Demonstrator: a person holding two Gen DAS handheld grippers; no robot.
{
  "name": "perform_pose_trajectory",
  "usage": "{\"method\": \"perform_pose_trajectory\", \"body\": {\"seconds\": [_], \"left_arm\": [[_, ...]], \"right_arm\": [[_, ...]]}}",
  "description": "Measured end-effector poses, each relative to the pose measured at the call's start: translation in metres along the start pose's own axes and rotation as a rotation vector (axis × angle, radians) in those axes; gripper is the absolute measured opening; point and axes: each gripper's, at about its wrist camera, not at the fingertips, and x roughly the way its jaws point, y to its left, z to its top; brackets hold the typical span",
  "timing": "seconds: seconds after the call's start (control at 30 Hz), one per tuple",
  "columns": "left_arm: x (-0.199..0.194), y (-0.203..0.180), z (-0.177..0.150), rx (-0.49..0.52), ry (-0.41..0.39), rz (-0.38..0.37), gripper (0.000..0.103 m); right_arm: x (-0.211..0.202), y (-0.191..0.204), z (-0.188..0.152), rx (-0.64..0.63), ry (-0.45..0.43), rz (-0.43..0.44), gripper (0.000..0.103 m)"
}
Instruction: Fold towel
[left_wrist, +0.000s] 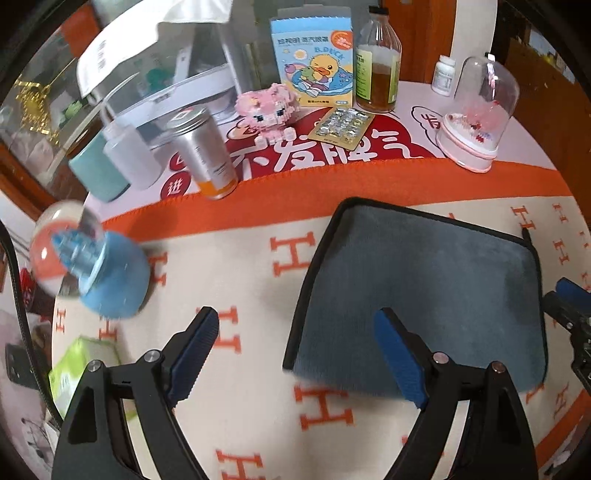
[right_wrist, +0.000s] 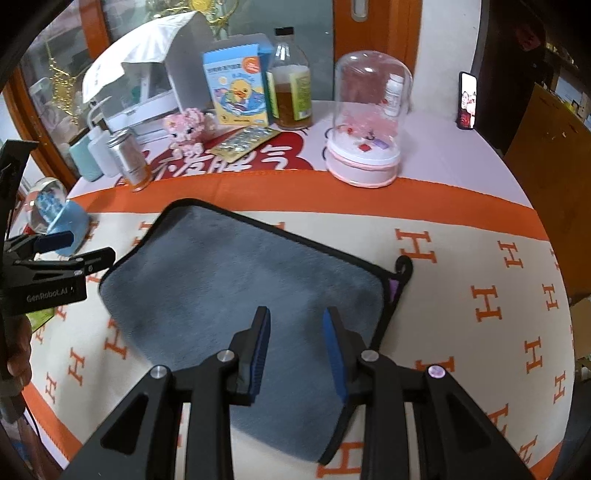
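A grey-blue towel (left_wrist: 424, 280) with black trim lies flat on the cream and orange cloth; in the right wrist view the towel (right_wrist: 229, 273) has a hanging loop at its right corner. My left gripper (left_wrist: 295, 350) is open wide and empty, above the towel's near left corner, one finger over the cloth and one over the towel. My right gripper (right_wrist: 295, 347) is open and empty, hovering over the towel's near part. The left gripper also shows in the right wrist view (right_wrist: 66, 247) beside the towel's left edge. The right gripper's tip shows in the left wrist view (left_wrist: 569, 299) by the towel's right edge.
Behind the towel stand a silver can (left_wrist: 203, 151), a pink brick pig (left_wrist: 267, 110), a duck box (left_wrist: 314, 62), a bottle (left_wrist: 376, 62), a pill blister (left_wrist: 341, 123) and a glass dome (right_wrist: 365, 118). A blue snow globe (left_wrist: 88, 258) sits left of the towel.
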Motion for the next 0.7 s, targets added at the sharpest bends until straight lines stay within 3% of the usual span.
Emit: {"method": "perform_pose_trajectory", "body": {"seconds": [0.3,0.7], "left_arm": [[-0.041,0.017,-0.047,-0.021,-0.024,0.021,0.088],[-0.113,0.022,-0.095,-0.046,-0.096,-0.015,0.092]], "right_arm": [[-0.03,0.019,-0.026,-0.003,-0.021,0.037,0.03],[-0.082,0.054,-0.062,-0.035,-0.043,0.072,0.03]]}}
